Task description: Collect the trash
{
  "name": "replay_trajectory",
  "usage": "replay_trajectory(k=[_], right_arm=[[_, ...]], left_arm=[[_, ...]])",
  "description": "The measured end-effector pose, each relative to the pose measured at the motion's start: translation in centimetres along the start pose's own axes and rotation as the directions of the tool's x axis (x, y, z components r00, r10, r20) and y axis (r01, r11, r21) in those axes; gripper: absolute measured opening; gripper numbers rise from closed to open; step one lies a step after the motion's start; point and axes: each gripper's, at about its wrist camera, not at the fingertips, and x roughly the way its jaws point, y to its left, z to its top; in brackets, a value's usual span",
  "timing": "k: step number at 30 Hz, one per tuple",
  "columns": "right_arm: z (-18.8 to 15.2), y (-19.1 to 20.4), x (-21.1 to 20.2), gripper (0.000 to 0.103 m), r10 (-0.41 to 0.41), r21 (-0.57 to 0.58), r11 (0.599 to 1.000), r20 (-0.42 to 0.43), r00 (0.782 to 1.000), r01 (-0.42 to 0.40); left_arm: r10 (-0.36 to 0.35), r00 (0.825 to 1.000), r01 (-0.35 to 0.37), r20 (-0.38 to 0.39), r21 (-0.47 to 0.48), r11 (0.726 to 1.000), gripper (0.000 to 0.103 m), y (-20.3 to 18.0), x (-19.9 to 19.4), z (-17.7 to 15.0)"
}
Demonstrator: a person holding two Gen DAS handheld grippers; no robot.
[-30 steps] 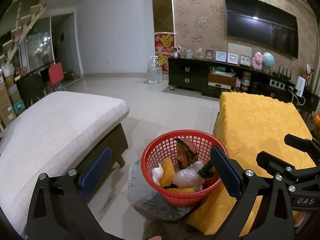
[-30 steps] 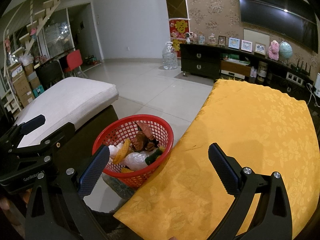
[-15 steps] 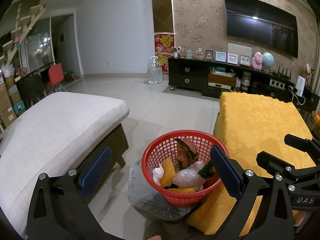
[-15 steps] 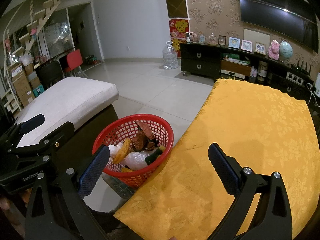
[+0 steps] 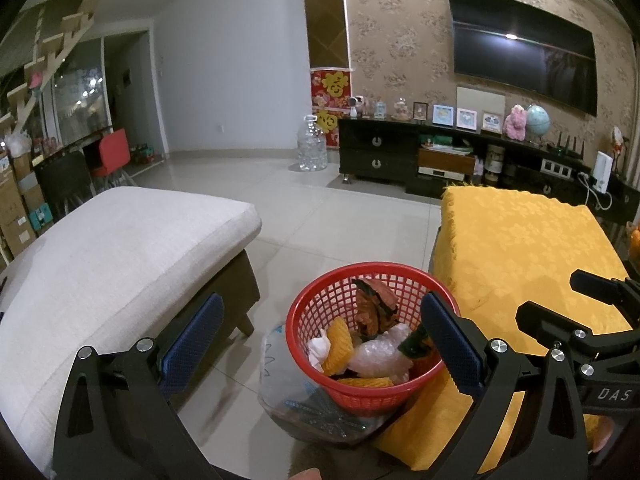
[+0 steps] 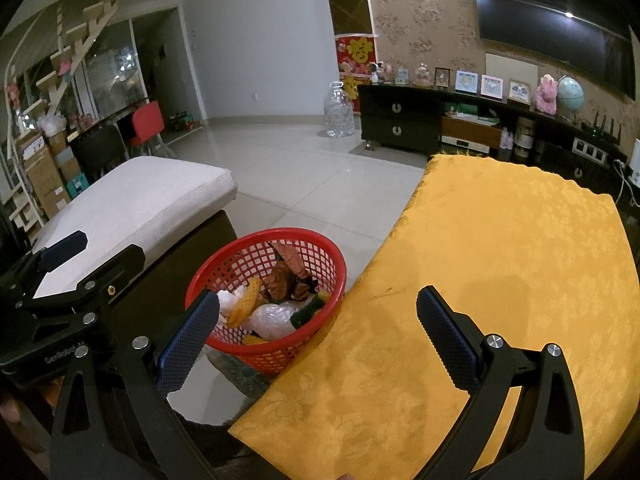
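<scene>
While both tools gape empty, the red basket (image 5: pixel 372 396) of trash sits between them.

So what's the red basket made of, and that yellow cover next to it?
The red basket looks like moulded plastic: one even red colour, a slightly shiny rim, and walls of small square holes. The yellow cover looks like woven cloth with a soft sheen; a leafy pattern is worked into it, and it drapes and folds over the edge. What lies under the cover is hidden.

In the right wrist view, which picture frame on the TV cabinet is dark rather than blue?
The small dark picture frame, leftmost of the row; the three frames to its right have light blue borders.
</scene>
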Motion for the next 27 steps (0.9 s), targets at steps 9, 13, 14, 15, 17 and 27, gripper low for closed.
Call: replay_trajectory(k=[9, 13, 14, 15, 17, 27], right_arm=[[0.12, -0.28, 0.08, 0.096, 0.000, 0.001, 1.000, -0.001, 1.000, 0.000], [0.15, -0.30, 0.07, 0.096, 0.001, 0.001, 1.000, -0.001, 1.000, -0.001], [0.05, -0.18, 0.05, 0.096, 0.000, 0.002, 1.000, -0.002, 1.000, 0.000], [0.04, -0.19, 0.05, 0.096, 0.000, 0.002, 1.000, -0.002, 1.000, 0.000], [0.09, -0.24, 0.06, 0.096, 0.001, 0.002, 1.000, -0.003, 1.000, -0.001], [-0.03, -0.45, -0.12, 0.096, 0.000, 0.007, 1.000, -0.003, 1.000, 0.000]], left_arm=[[0.000, 1.000, 0.000, 0.001, 0.003, 1.000, 0.095, 0.09, 0.00, 0.05], [0.001, 1.000, -0.001, 0.001, 0.003, 1.000, 0.095, 0.12, 0.01, 0.04], [0.001, 1.000, -0.001, 0.000, 0.003, 1.000, 0.095, -0.03, -0.04, 0.08], [0.001, 1.000, -0.001, 0.000, 0.003, 1.000, 0.095, 0.06, 0.00, 0.06], [0.000, 1.000, 0.000, 0.001, 0.002, 1.000, 0.095, -0.02, -0.04, 0.09], [-0.002, 0.999, 0.001, 0.035, 0.025, 1.000, 0.095, 0.54, -0.54, 0.03]])
